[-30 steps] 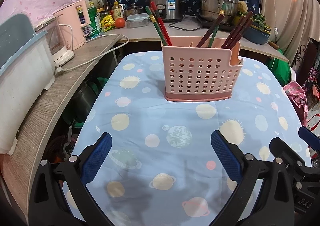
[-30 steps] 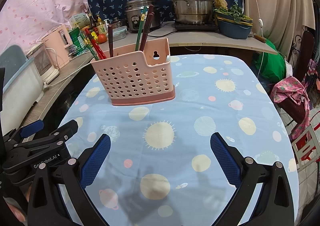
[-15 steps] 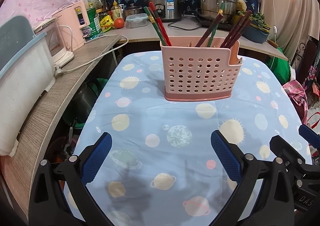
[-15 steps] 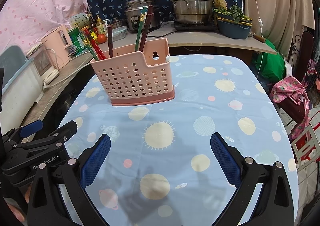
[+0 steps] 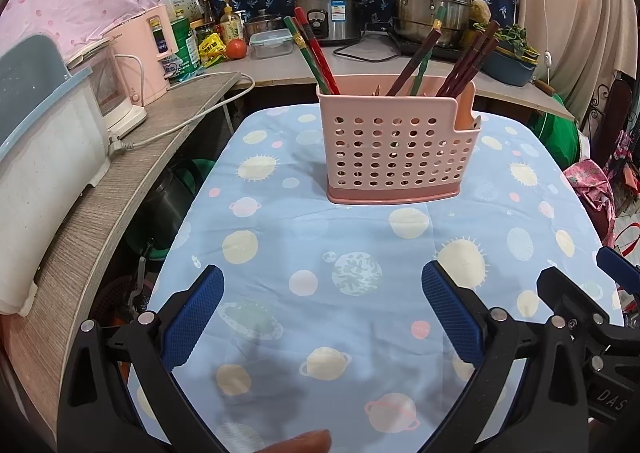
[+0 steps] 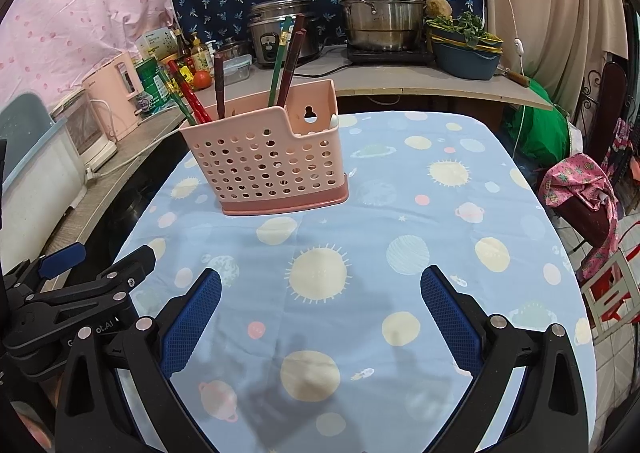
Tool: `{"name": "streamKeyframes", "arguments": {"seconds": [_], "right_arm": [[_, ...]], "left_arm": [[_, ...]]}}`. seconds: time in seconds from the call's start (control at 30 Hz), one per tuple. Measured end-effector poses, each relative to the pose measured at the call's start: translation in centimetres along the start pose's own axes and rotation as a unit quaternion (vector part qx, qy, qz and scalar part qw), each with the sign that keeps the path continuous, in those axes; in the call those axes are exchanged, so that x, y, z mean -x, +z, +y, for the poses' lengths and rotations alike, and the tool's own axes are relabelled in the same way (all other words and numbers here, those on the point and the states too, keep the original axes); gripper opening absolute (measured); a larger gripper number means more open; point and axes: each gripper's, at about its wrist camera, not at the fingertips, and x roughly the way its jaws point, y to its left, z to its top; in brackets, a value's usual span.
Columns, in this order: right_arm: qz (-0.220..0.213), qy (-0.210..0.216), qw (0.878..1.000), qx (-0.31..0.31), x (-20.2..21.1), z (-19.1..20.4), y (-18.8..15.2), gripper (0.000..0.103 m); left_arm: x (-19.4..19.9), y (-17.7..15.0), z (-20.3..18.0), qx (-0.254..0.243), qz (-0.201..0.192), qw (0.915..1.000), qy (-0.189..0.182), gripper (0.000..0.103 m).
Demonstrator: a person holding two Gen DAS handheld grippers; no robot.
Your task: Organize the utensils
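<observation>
Two claws in view, both spread wide and holding nothing. Left claw (image 5: pixel 322 317) sits at the bottom of the left wrist view, blue pads (image 5: pixel 192 317) well apart above the cloth. Right claw (image 6: pixel 320 317) sits likewise at the bottom of the right wrist view; the left claw's black frame shows at lower left of that view, and the right claw's frame shows at lower right of the left wrist view.

Pink holder (image 5: pixel 394 149) stands upright on the table (image 5: pixel 280 253), centre of the left wrist view, upper left of centre in the right wrist view (image 6: pixel 264 165). Perforated walls, darker pink base, one corner cut lower. Well apart from both claws.

Chopsticks (image 5: pixel 316 53) stand tilted inside the holder: a red and a green one at its left end, dark brown ones (image 5: pixel 468 61) leaning right at the other end, a brown and a green one between. Which compartments: cannot tell. A pale handle shows in the low-cut corner (image 6: pixel 333 121).

Table cloth is light blue with suns and planets; no loose utensils lie on it.

Behind, upper frame: rice cooker (image 5: pixel 328 17), steel steamer pot (image 5: pixel 432 1), tomato (image 5: pixel 236 49), pink appliance (image 5: pixel 140 53) on a side shelf at left.

A fingertip shows at the bottom edge of the left wrist view (image 5: pixel 304 441).
</observation>
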Motion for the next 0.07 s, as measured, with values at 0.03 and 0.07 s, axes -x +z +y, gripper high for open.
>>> {"name": "streamKeyframes", "arguments": {"seconds": [0.03,0.07], "right_arm": [[0.0,0.0,1.0,0.0,-0.01,0.0,0.01,0.096],[0.001,0.0,1.0,-0.001,0.0,-0.01,0.0,0.096]], "left_arm": [[0.02,-0.02,-0.01,-0.001,0.0,1.0,0.0,0.095],[0.03,-0.02,-0.03,-0.001,0.0,1.0,0.0,0.095]]}}
